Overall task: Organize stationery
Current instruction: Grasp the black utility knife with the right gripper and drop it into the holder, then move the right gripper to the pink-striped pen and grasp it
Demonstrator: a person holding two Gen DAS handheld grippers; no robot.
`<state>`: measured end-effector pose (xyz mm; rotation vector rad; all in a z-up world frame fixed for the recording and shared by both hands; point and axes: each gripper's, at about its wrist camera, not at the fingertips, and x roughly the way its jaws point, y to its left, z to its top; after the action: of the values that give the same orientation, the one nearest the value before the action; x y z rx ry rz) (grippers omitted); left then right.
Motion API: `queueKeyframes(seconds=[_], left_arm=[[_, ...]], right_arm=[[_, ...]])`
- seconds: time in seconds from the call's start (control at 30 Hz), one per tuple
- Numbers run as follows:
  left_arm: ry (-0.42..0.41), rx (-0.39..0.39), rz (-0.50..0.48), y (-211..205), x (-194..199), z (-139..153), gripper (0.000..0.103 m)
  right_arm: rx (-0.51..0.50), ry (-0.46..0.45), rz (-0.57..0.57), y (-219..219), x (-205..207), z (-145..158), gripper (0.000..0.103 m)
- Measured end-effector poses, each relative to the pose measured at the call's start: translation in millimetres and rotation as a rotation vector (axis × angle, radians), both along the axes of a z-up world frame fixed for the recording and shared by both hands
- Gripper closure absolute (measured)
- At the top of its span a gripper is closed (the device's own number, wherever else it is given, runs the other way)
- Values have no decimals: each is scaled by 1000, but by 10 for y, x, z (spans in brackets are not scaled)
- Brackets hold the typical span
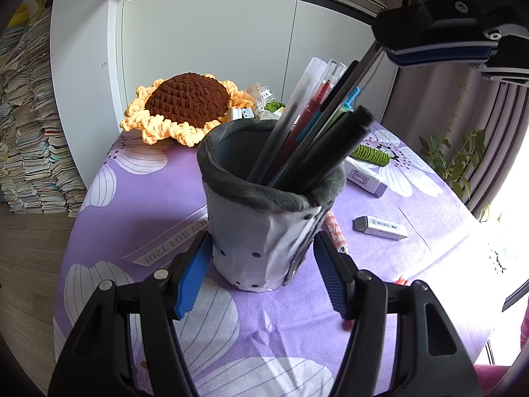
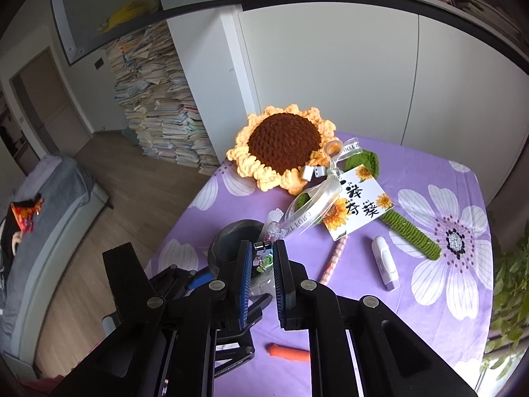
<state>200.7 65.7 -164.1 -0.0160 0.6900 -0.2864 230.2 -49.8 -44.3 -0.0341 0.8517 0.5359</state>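
A grey fabric pen holder (image 1: 264, 231) with dark dots stands upright on the purple floral tablecloth (image 1: 132, 225), full of several pens (image 1: 307, 139). My left gripper (image 1: 261, 264) is open, its blue pads on either side of the holder's base, close to it. My right gripper (image 1: 439, 49) hovers above the holder, its jaws nearly closed around the top of a thin dark pen (image 1: 367, 66). From the right wrist view, the gripper (image 2: 262, 258) looks down on the holder's rim (image 2: 231, 235). Loose on the cloth lie a pink patterned pen (image 2: 334, 258), a correction tape (image 2: 385, 266), an eraser (image 1: 380, 228) and an orange item (image 2: 287, 352).
A crocheted sunflower (image 2: 281, 145) with a green stem (image 2: 410, 231), ribbon and a card (image 2: 357, 208) lies at the back of the table. White cabinet doors (image 2: 330, 76) stand behind it. Stacked books (image 2: 158, 109) stand at the left, a plant (image 1: 453, 155) at the right.
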Motion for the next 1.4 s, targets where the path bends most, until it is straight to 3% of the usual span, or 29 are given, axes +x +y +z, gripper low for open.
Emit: queueKeyframes(seconds=[0.33, 0.63, 0.83, 1.27, 1.4], left_arm=[[0, 0, 0, -1, 0, 1, 40], [1, 0, -1, -1, 0, 0, 40], [0, 0, -1, 0, 0, 0, 40], [1, 0, -1, -1, 0, -1, 41], [1, 0, -1, -6, 3, -5, 41]], right_arm=[[55, 17, -106, -330, 116, 26, 91], [-51, 252, -177, -406, 495, -749, 91], [-69, 358, -187, -383, 602, -1134, 91], [-112, 392, -177, -223, 596, -1377, 91], [-148, 342, -160, -192, 540, -1313, 91]])
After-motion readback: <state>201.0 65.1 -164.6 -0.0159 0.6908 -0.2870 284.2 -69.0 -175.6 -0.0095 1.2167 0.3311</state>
